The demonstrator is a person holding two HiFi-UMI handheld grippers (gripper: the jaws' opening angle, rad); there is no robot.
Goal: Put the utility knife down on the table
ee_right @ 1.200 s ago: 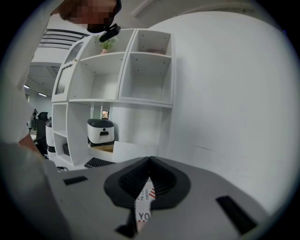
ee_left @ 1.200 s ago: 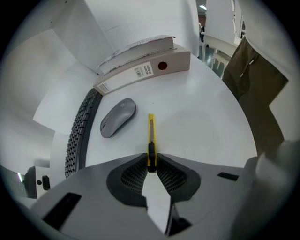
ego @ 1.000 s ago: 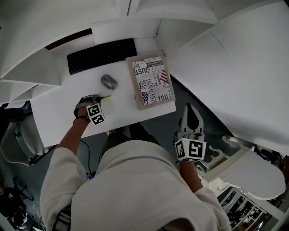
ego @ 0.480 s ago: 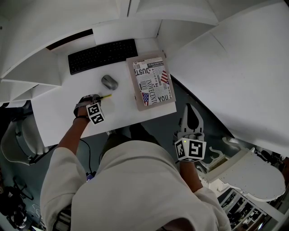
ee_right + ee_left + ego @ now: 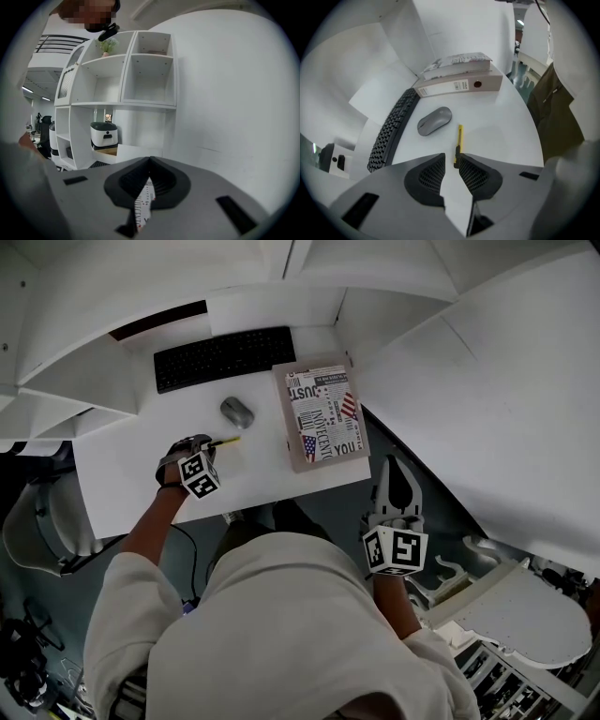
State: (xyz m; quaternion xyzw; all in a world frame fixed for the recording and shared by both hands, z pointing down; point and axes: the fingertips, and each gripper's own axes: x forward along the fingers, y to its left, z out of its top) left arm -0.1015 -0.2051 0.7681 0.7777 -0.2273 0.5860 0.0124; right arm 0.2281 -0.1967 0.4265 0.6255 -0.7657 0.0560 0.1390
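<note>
The utility knife (image 5: pixel 459 138) lies flat on the white counter (image 5: pixel 122 474), its yellow body running away from the left gripper (image 5: pixel 452 157) toward 12 o'clock in that gripper's own view. The dark near end sits between the jaw tips. The jaws stand only a narrow way apart. The knife end seems to touch the right-hand pad, while a sliver of counter shows on the other side, so I judge the grip is slack rather than pinching (though it is a close call). That would fit the job: the knife is already down and only the letting-go is left.

The spot makes sense, a bare patch of counter. The grey mouse (image 5: pixel 237 412) is near at 1 o'clock from the knife in the head view, the keyboard (image 5: pixel 223 358) is beyond it at 12, and the printed binder (image 5: pixel 323 413) is well apart at 3. Nothing there gets nudged.

The person's left arm reaches forward from the shoulder, with the gripper low over the counter and aimed toward 3 o'clock. The right gripper (image 5: pixel 394 467) hangs off the counter's edge over the floor, pointing to 12 o'clock and taking no part. Its jaws are pressed together, and a strip of print shows in the slit below them; I cannot tell what it is.
</note>
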